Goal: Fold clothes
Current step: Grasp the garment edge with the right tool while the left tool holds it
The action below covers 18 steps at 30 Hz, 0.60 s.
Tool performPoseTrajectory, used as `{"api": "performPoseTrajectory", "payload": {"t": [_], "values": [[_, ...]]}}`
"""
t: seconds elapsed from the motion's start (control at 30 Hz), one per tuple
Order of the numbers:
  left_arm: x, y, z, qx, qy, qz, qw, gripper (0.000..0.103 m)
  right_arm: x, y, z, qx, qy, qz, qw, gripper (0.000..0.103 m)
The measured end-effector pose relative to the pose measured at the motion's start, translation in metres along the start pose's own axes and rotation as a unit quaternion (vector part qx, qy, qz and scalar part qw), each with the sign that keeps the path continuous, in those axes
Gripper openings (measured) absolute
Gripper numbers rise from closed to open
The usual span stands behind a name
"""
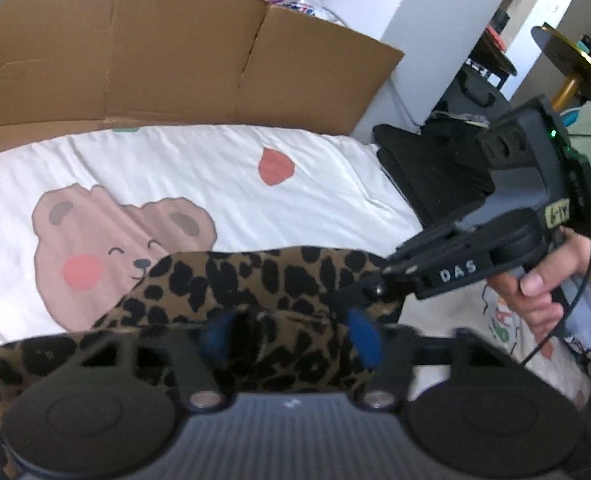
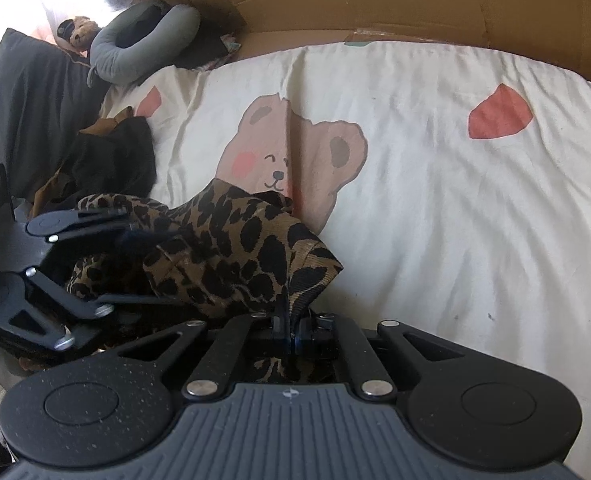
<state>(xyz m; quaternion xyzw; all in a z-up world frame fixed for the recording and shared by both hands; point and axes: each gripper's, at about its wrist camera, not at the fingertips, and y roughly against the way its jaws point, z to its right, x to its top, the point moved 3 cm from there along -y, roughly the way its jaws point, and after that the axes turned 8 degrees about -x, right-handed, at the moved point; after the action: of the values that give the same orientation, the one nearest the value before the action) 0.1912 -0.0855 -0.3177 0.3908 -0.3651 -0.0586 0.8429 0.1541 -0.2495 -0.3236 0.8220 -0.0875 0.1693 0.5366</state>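
Observation:
A leopard-print garment (image 1: 255, 276) lies bunched on a cream bedsheet (image 1: 215, 168) with a bear print. My left gripper (image 1: 289, 334) is open, its blue pads (image 1: 365, 336) wide apart with a fold of the garment between them. In the right wrist view the same garment (image 2: 235, 248) rises as a crumpled heap, and my right gripper (image 2: 291, 330) is shut on its near edge. The left gripper (image 2: 147, 260) comes in there from the left, fingers spread around the cloth. A hand (image 1: 543, 280) holds the right gripper (image 1: 359, 294) at the garment's right end.
A cardboard wall (image 1: 135, 60) stands along the far side of the bed. A dark clothes pile (image 2: 115, 160), a grey neck pillow (image 2: 143, 40) and a dark cushion (image 2: 27, 112) lie at the left end. Black bags (image 1: 435, 168) sit beside the bed on the right.

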Motion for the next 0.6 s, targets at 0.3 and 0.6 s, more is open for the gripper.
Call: {"api": "performPoseTrajectory", "payload": {"t": [0.3,0.6], "values": [[-0.003,0.016,0.001,-0.001,0.032,0.014,0.9994,0.004,0.004,0.008,0.014,-0.035,-0.015,0.023,0.999,0.000],[0.000,0.048,0.006,-0.009,0.054,0.052,0.9971,0.004,0.003,0.023,0.034,-0.054,-0.032,0.037,0.997,0.000]]}}
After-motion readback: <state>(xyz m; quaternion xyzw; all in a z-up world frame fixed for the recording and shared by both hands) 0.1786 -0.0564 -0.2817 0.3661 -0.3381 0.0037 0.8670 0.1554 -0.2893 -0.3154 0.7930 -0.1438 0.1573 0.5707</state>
